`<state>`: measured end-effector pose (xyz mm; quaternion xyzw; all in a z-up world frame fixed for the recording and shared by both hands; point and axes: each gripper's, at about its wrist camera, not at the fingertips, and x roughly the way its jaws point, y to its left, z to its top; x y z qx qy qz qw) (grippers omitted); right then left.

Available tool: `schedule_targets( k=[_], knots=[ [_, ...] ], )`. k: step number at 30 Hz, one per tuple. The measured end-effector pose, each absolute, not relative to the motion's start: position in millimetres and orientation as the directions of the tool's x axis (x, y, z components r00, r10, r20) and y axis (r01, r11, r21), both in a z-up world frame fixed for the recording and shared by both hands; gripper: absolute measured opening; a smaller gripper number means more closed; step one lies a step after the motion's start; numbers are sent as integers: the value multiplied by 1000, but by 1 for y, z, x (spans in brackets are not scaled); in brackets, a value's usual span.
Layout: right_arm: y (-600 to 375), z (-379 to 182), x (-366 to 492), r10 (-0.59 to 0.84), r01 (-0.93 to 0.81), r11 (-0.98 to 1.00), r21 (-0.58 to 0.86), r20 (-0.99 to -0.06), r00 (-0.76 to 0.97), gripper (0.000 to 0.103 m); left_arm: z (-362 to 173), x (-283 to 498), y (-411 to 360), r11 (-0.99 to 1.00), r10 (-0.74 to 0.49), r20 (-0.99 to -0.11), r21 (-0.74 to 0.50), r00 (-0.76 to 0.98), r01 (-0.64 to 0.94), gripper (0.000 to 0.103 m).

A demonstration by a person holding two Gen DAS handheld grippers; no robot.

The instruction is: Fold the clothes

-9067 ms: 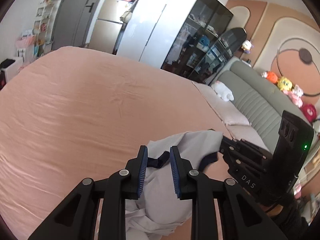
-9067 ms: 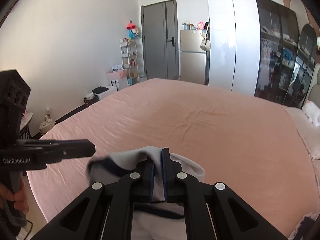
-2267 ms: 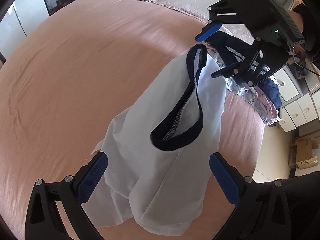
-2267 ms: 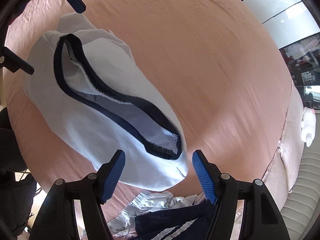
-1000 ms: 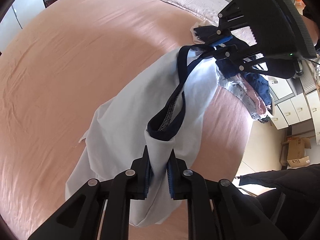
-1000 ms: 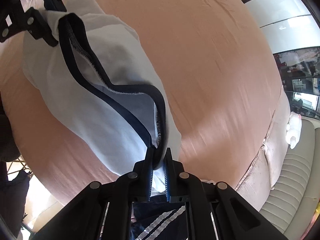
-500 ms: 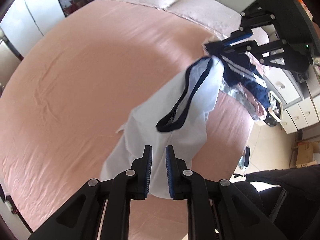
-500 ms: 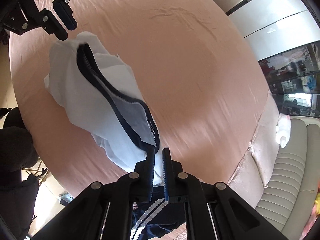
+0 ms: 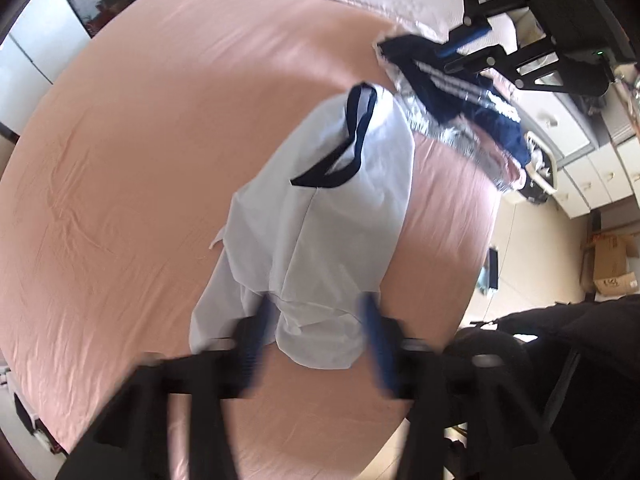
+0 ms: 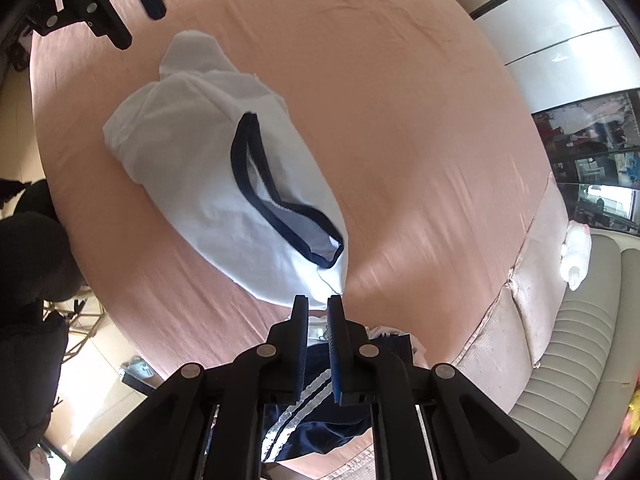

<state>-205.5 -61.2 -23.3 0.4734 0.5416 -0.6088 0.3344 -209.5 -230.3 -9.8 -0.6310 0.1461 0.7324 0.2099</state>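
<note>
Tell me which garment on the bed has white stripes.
The navy garment in the pile at the bed's edge; the white shirt lying flat has only a navy collar.

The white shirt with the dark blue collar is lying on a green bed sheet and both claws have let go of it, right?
Nearly. The sheet is pink, not green, as the right wrist view shows. The white shirt with its dark blue collar does lie on it, and both the left claw and the right claw have just been opening, with nothing gripped.
</note>
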Motion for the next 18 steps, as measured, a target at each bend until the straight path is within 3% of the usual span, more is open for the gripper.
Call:
schedule_targets(
  k=[1,3,4,18],
  knots=[
    [-60,-27,-206,107,924,-180,-338,-940,-323,27,-13,-211,-230,-866,126,-986,-55,-111,-496,103],
    [-56,-35,-207,106,929,-169,-328,-943,-314,59,-21,-215,-228,-861,135,-986,-67,-100,-504,103],
    [-54,-39,-210,93,933,-173,-316,-948,-304,63,-26,-218,-228,-861,143,-985,-78,-92,-503,103],
    [-38,-116,-270,103,941,-267,-207,-977,-185,63,-73,-260,-235,-881,203,-977,-156,-59,-447,103]
  ],
)
